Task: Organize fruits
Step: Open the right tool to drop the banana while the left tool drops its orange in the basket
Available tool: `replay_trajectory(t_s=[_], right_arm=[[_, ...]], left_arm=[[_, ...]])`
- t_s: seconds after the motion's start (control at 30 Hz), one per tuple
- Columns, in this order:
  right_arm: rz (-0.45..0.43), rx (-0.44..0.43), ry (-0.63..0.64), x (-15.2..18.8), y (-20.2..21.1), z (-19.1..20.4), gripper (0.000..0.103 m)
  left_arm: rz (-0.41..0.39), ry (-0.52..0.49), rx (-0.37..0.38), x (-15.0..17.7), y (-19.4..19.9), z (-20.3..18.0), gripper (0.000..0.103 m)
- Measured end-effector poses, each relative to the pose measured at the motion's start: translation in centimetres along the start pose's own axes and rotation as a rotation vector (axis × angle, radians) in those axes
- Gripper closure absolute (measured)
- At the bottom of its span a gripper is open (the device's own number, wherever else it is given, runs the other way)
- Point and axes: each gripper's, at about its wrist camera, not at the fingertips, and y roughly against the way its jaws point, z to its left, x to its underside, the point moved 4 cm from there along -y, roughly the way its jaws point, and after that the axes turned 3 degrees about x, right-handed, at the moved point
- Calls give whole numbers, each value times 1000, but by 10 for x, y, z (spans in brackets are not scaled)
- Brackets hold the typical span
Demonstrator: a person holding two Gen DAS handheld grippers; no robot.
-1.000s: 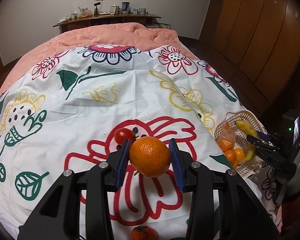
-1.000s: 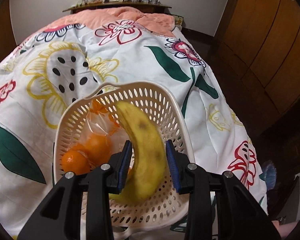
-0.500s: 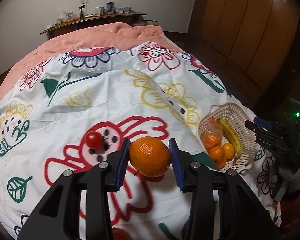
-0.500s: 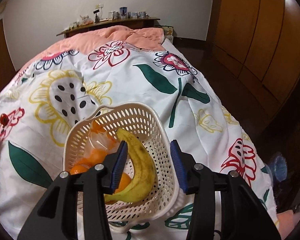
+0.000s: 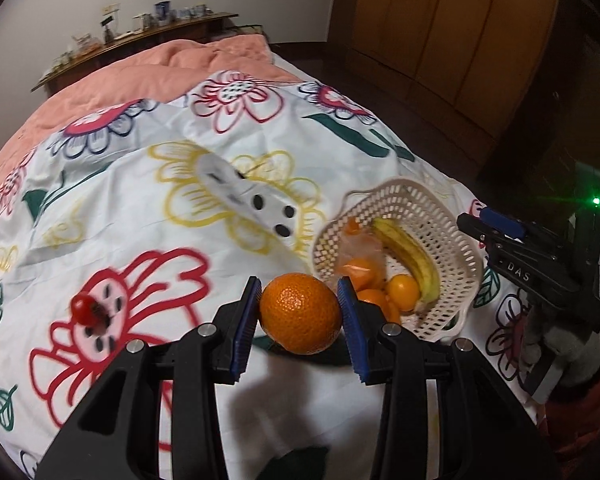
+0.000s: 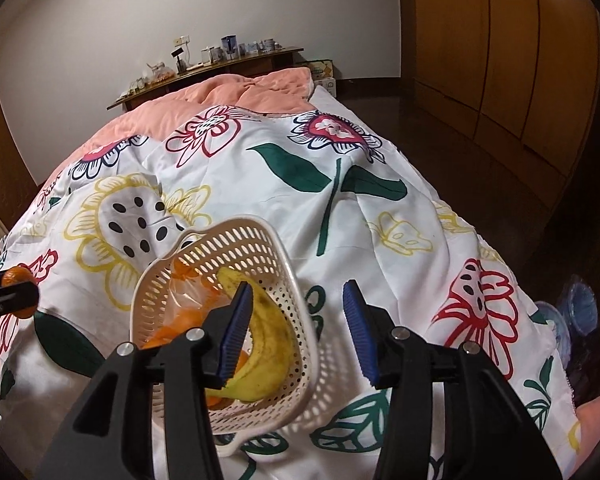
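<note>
So there's a bed covered by a white duvet (image 5: 308, 396) with big flower prints, and a pink blanket (image 5: 148, 76) bunched up at the far end. Sitting on the duvet is a cream plastic basket (image 6: 260, 236) full of holes, with a banana (image 6: 272, 344) lying curved inside it, next to a few small oranges (image 5: 402, 292), some of them in a clear bag (image 5: 358, 248). The left gripper (image 5: 298, 314) is clamped on an orange (image 5: 300, 312), blue pads pressed against both sides, holding it up off the duvet just left of the basket. The right gripper (image 6: 296, 330) has just been opening, its jaws stand apart with nothing between them, hovering over the basket's near right rim, the banana just left of it and not touched. Off to the left on the duvet there's a cherry tomato (image 5: 83, 309) sitting on a red flower print, well apart from the basket.
</note>
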Motion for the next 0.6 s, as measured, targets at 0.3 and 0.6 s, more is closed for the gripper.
replay_trajectory(t_s=[0.3, 0.6], right_arm=[[0, -16, -33, 5, 0, -12, 55], [4, -25, -50, 8, -1, -15, 55]], left_arm=[[49, -58, 2, -18, -31, -29, 63], [62, -68, 52, -35, -49, -53, 62]])
